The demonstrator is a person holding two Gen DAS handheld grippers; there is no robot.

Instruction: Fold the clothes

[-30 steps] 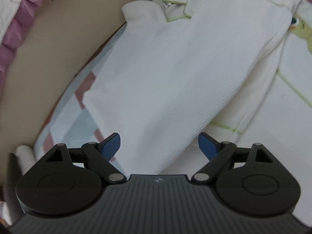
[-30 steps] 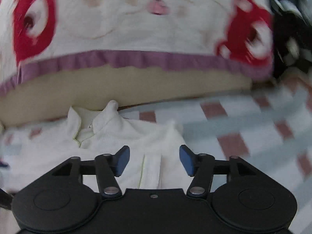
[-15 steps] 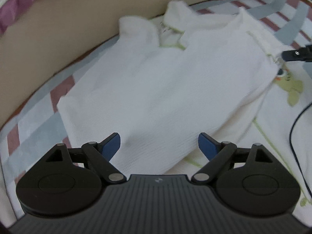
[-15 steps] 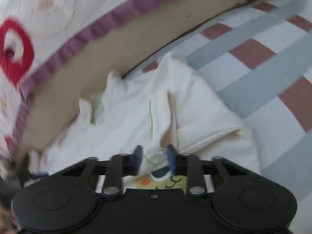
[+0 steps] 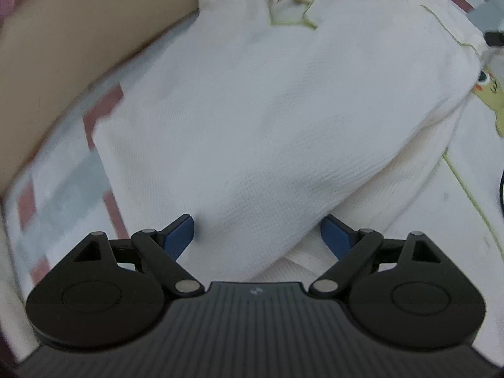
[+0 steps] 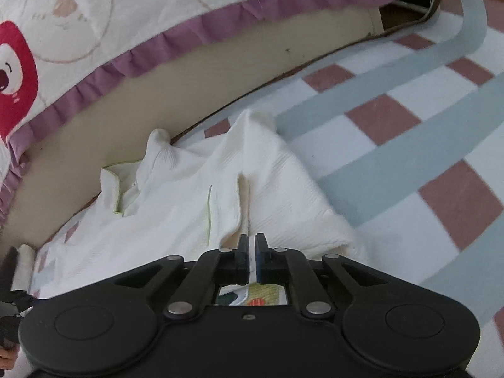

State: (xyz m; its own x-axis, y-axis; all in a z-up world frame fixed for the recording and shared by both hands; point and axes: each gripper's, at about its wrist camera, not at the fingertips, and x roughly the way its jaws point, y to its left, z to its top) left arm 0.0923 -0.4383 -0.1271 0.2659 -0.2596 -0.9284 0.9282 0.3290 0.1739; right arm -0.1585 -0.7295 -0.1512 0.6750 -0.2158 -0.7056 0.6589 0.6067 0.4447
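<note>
A white collared shirt [image 5: 267, 119] with thin green piping lies on a checked sheet, its left side folded over the middle. My left gripper [image 5: 256, 236] hangs open just above the lower end of that folded part, its blue pads [image 5: 179, 233] on either side of the fabric without touching it. In the right wrist view the same shirt [image 6: 176, 208] shows its collar at left and its sleeve at right. My right gripper [image 6: 251, 258] is nearly together on a thin fold at the sleeve seam, with a sliver of white cloth between the jaws, which are opening slightly.
The checked sheet [image 6: 393, 145] in white, grey and brown-red spreads to the right. A tan padded edge [image 6: 220, 72] runs behind the shirt, with a purple-frilled cartoon quilt [image 6: 126, 15] above it. A green cartoon print [image 5: 491, 94] shows on the shirt's right part.
The right gripper came down onto the shirt and its jaws went from wide apart to nearly together on a fold near the sleeve. The left gripper stayed open and shifted only slightly.
</note>
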